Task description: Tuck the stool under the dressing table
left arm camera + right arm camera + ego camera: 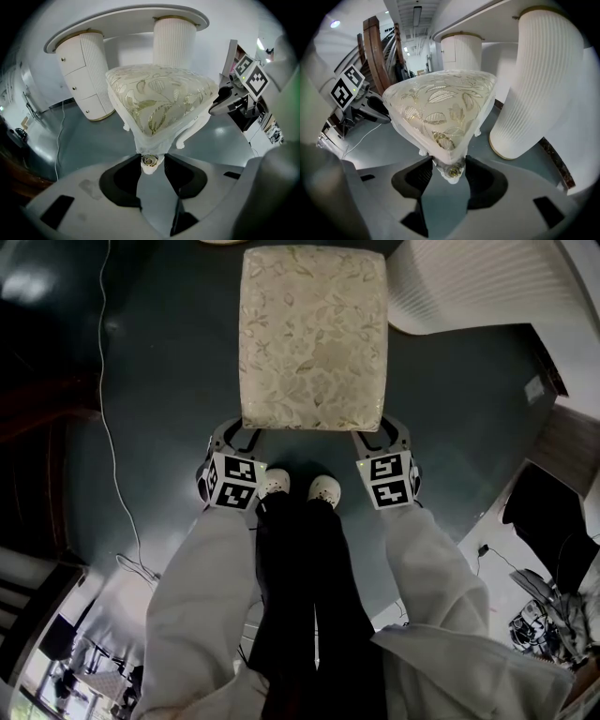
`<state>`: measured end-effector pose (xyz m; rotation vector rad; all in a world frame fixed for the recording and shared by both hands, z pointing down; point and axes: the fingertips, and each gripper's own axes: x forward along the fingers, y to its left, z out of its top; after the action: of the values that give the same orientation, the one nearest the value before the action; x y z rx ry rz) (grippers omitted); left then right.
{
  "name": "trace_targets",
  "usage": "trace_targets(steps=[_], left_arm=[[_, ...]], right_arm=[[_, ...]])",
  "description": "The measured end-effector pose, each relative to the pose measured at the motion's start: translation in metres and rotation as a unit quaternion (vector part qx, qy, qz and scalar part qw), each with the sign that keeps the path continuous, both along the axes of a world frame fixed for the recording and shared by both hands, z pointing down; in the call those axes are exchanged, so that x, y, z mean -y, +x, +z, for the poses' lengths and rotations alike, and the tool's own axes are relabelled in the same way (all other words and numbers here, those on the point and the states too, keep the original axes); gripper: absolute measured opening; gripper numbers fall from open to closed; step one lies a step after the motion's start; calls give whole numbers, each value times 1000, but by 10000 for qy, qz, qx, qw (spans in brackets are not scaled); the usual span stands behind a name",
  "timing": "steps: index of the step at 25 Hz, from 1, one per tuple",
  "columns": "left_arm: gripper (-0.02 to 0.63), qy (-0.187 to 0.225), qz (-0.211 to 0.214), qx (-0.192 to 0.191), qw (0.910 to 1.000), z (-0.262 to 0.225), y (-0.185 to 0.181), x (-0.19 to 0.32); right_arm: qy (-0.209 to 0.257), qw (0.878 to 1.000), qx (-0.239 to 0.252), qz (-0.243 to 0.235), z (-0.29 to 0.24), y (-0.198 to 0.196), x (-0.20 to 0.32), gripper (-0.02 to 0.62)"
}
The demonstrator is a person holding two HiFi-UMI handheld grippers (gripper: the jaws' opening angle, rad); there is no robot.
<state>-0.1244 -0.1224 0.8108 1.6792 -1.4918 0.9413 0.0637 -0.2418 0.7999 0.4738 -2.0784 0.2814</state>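
Nearest me, my left tongs (151,161) are clamped on the near-left corner of the stool (312,334), and my right tongs (451,168) pinch its near-right corner the same way. I see the stool standing upright on the dark floor (159,381) before the dressing table (126,19), facing the gap between its two fluted pedestals (174,42), not yet beneath the top.

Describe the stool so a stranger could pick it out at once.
Find the white dressing table with fluted pedestals on the dark floor. Right before it stands the stool. It alone has a cream cushion with gold leaf pattern and short curved white legs.
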Motion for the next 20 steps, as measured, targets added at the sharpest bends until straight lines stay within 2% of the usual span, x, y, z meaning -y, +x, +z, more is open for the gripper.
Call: trace_targets(steps=[4, 9, 14, 20], left_arm=[[155, 45, 1, 59, 10000, 4, -3, 2], [155, 424, -253, 438, 9978, 20, -3, 11], [161, 462, -699, 241, 9962, 2, -2, 11], [163, 179, -545, 60, 9983, -8, 2, 6]], right_arm=[[131, 9999, 67, -74, 3, -1, 1, 272], [533, 9970, 490, -273, 22, -4, 13, 270], [386, 9975, 453, -378, 10, -3, 11, 268], [103, 9992, 219, -325, 0, 3, 4, 270]])
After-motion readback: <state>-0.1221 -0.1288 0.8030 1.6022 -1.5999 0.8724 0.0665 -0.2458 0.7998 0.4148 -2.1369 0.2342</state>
